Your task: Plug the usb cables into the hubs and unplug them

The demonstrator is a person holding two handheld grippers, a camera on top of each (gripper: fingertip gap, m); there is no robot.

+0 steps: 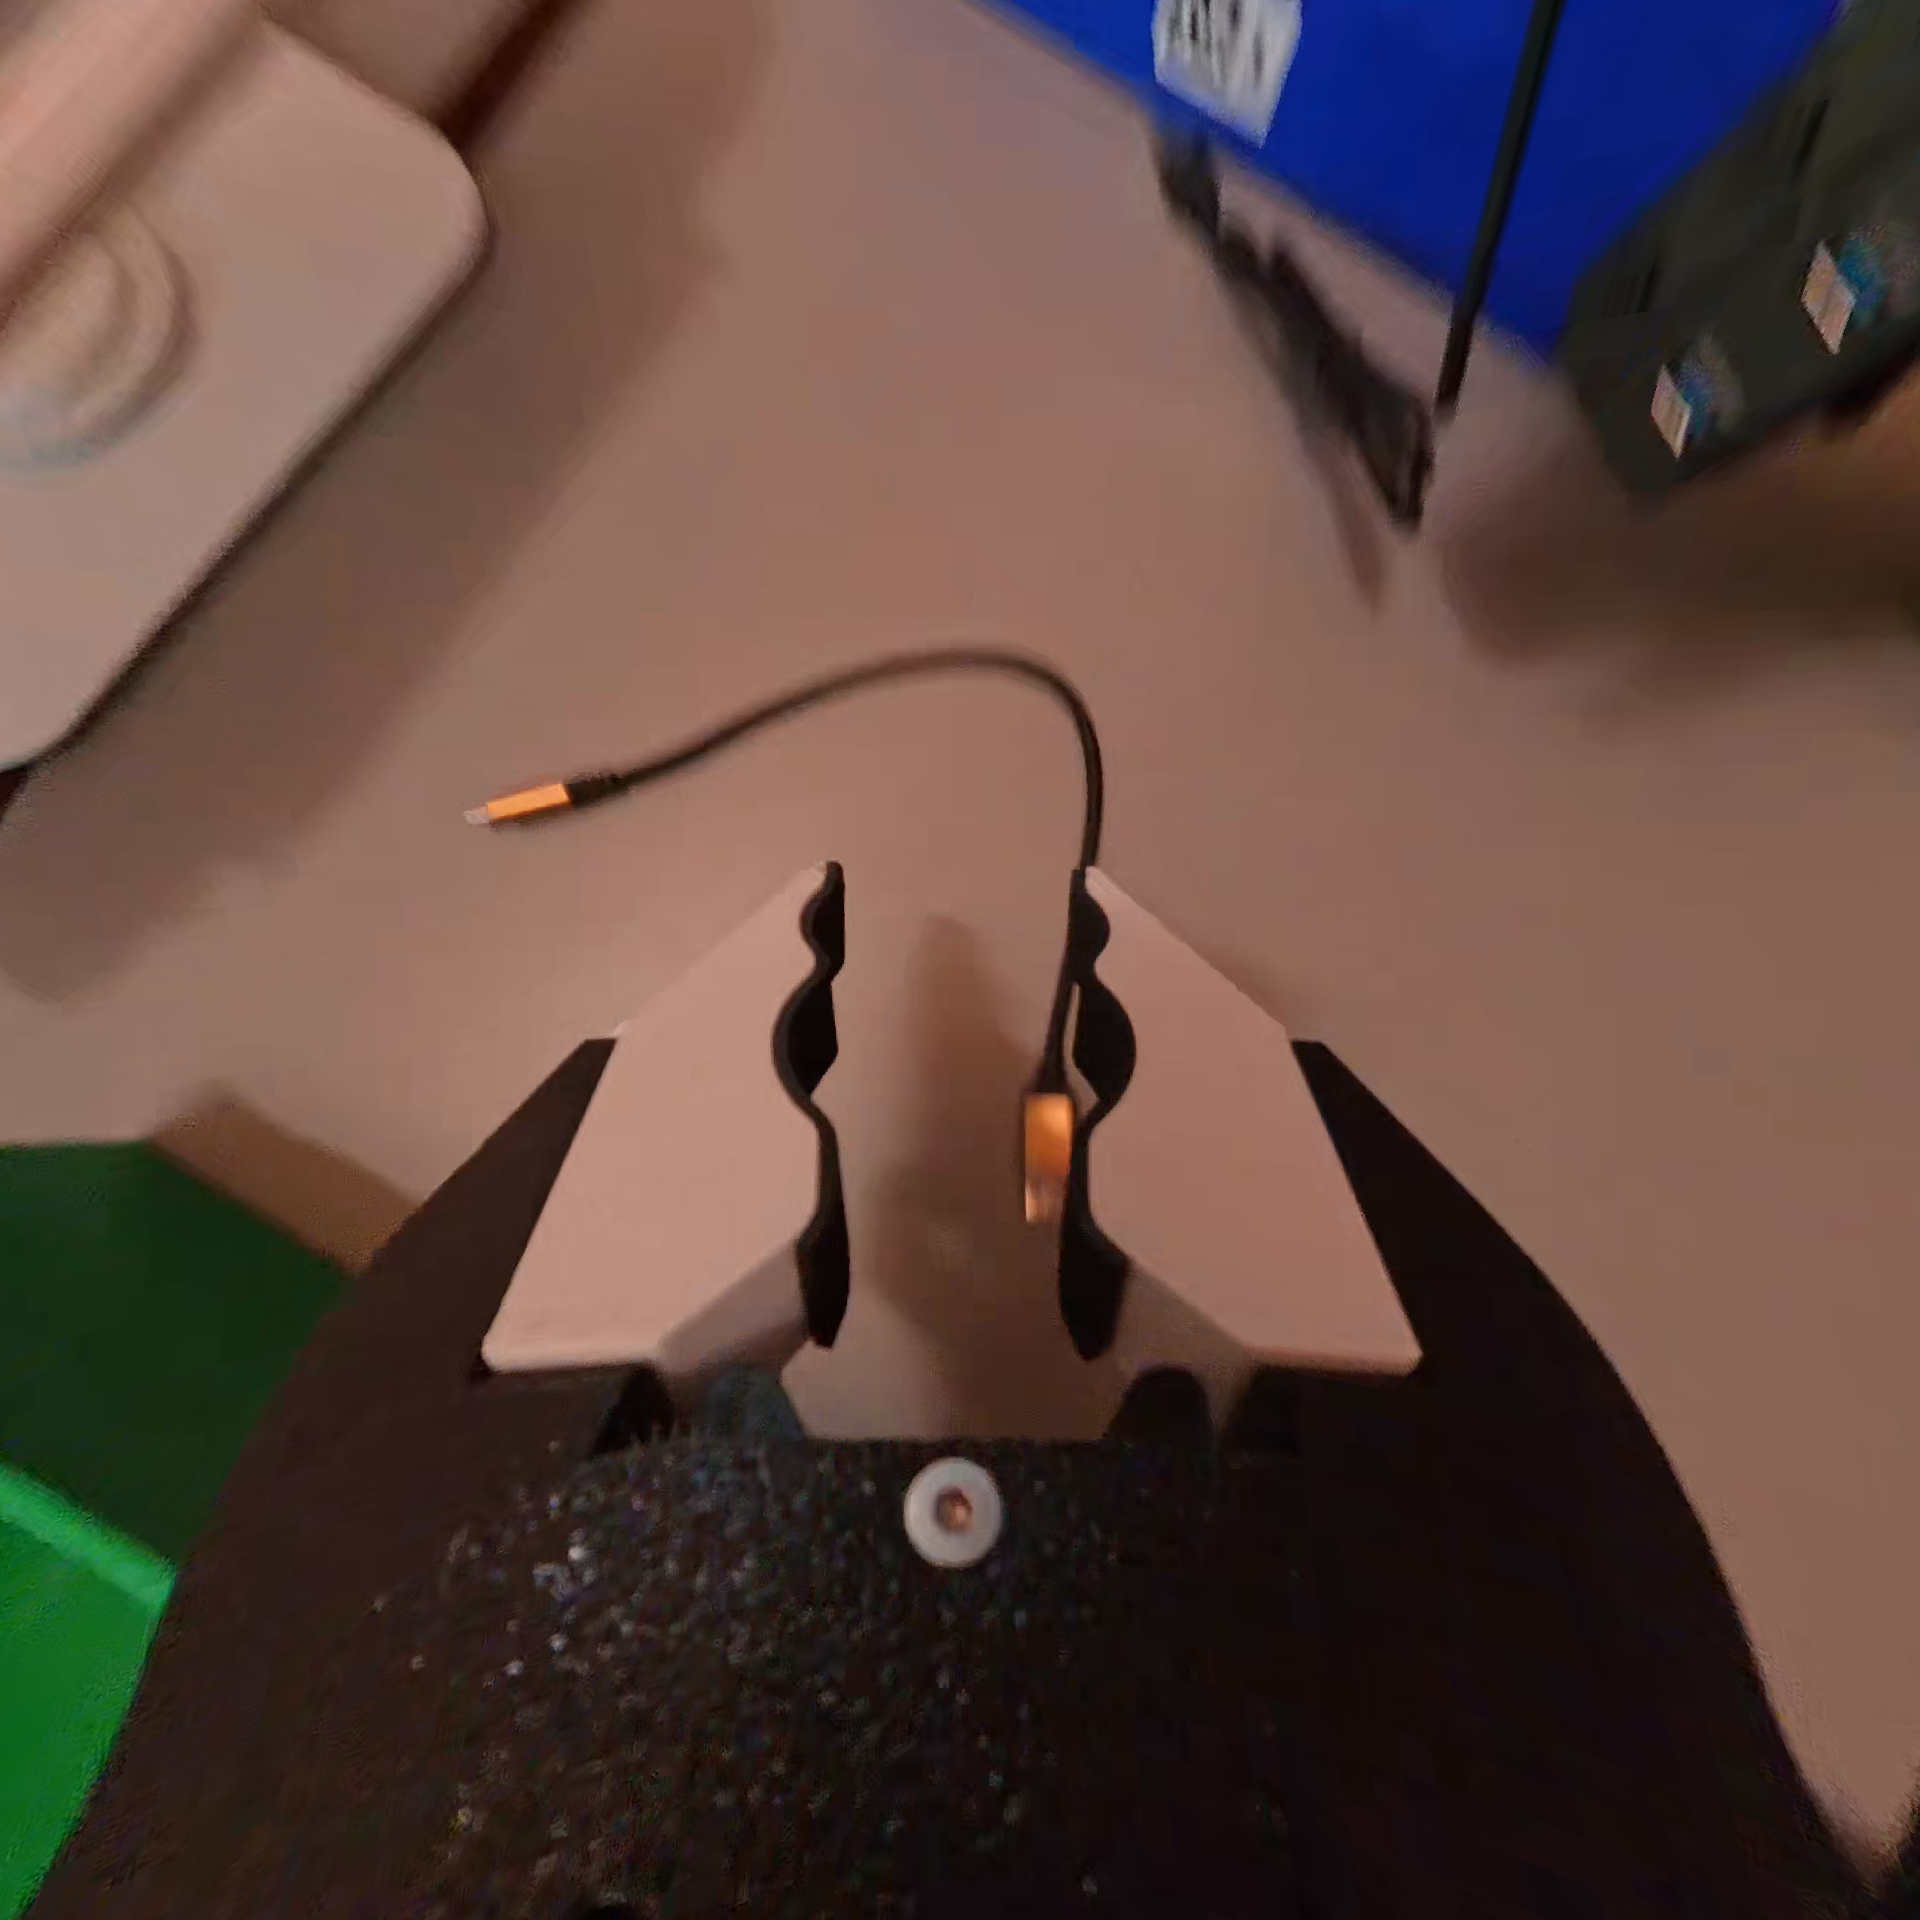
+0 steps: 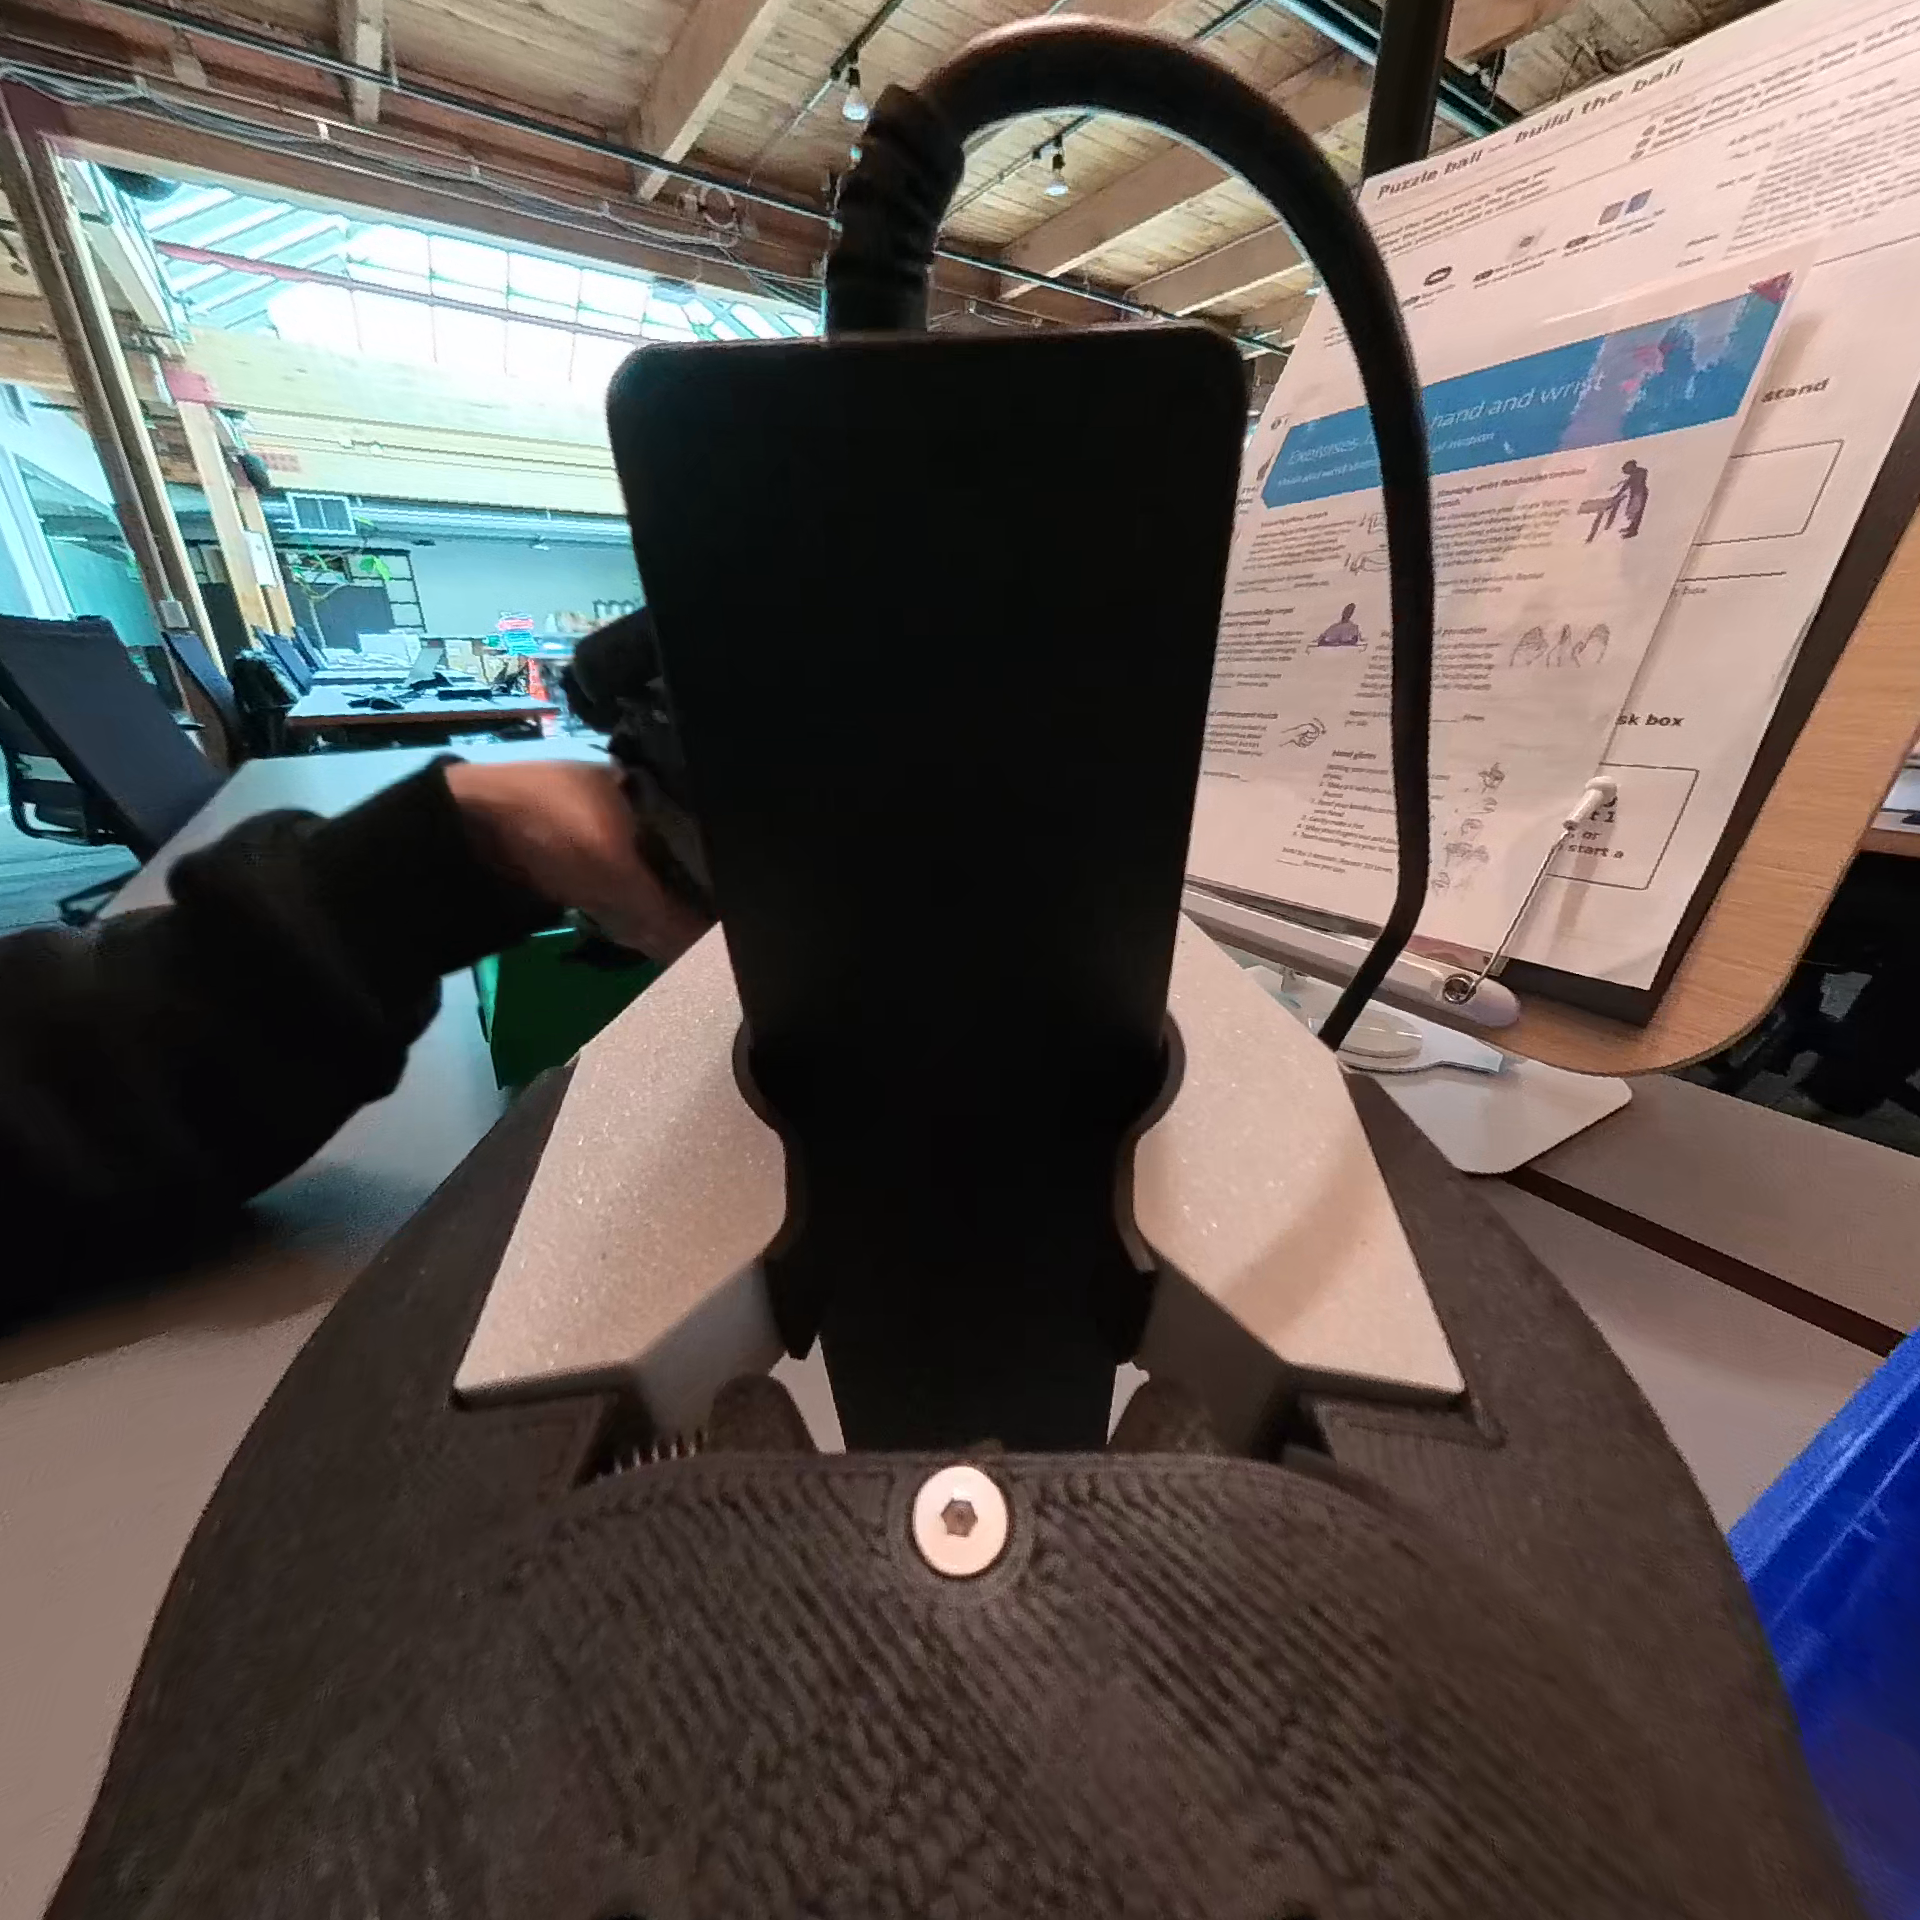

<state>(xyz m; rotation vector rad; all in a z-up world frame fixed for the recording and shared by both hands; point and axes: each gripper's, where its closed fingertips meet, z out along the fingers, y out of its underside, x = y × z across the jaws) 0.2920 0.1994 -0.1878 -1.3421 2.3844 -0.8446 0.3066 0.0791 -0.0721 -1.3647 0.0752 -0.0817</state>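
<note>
In the left wrist view, my left gripper (image 1: 956, 873) is open over the beige table. A short black USB cable (image 1: 914, 675) with orange plugs lies loose. One plug (image 1: 1044, 1153) sits between the jaws against the right finger's pad, and the other plug (image 1: 525, 808) points left on the table. A black hub (image 1: 1756, 312) with blue ports shows blurred at the upper right. In the right wrist view, my right gripper (image 2: 956, 1039) is shut on the black hub (image 2: 935, 675), held upright. The hub's thick black cord (image 2: 1392, 540) arcs from its top down to the right.
A blue bin (image 1: 1403, 114) stands at the back right and also shows in the right wrist view (image 2: 1839, 1621). A green box (image 1: 94, 1351) is at the lower left. A white stand base (image 1: 208, 416) lies at the upper left. A paper-covered board (image 2: 1558, 582) leans at the right. A person's black sleeve (image 2: 208, 1018) reaches in.
</note>
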